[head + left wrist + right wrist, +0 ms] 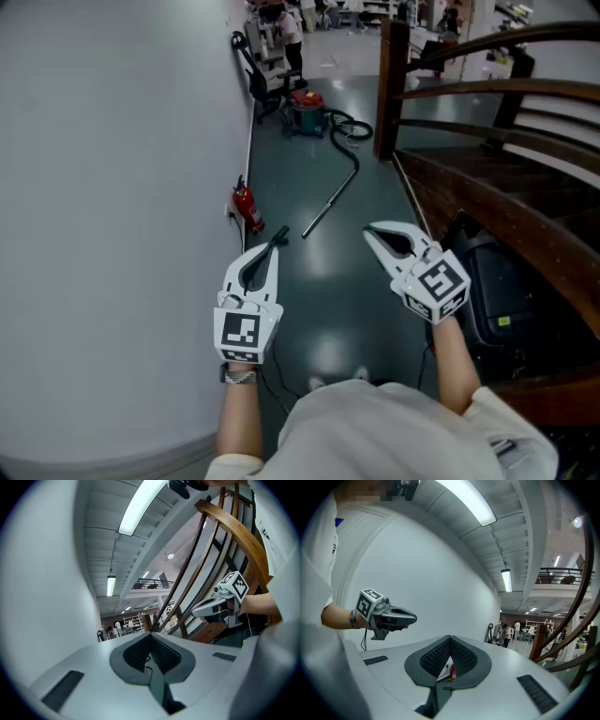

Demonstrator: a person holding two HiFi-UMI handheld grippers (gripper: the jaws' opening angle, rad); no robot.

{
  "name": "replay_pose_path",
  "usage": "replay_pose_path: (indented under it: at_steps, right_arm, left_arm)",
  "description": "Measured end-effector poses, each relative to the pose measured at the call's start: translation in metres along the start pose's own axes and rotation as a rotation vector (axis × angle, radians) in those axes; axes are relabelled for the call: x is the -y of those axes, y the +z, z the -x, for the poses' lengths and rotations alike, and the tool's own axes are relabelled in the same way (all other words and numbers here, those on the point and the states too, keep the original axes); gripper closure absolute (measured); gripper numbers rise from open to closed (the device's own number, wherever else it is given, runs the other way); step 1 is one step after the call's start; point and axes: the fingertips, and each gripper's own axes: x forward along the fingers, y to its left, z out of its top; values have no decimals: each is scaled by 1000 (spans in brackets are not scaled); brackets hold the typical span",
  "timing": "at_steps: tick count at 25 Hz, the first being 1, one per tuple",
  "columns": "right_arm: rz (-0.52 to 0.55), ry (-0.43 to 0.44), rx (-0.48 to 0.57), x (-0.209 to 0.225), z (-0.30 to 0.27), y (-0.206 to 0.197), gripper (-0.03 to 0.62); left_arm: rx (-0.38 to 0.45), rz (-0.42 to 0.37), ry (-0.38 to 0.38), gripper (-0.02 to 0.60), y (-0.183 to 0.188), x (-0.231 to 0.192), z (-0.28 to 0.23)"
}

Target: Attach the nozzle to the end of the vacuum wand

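Two tools, the left tool and the right tool, hover level in the head view; the vacuum wand lies on the floor well ahead. Left gripper view: jaws pressed together, empty. Right gripper view: jaws likewise together, holding nothing.

Dark glossy floor: vacuum, hose, wand, nozzle near wand end, extinguisher by wall.

From overhead we are looking down on the left gripper and right gripper; their level cameras are sighting each other.
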Motion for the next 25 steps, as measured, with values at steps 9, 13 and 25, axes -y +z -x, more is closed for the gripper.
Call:
replay_pose_path:
  at_steps: [9,13,25]
  right_arm:
    - [-26,19,38,8,-4,8,566]
    - [-14,3,40,16,-5,5,565]
    - [-17,16,25,15,-16,-2,565]
  left_arm:
    - [4,4,-2,583,0,-2,-12]
    - [3,7,-3,583,0,-1,-18]
    - [-13,13,-16,583,-11,-2,-18]
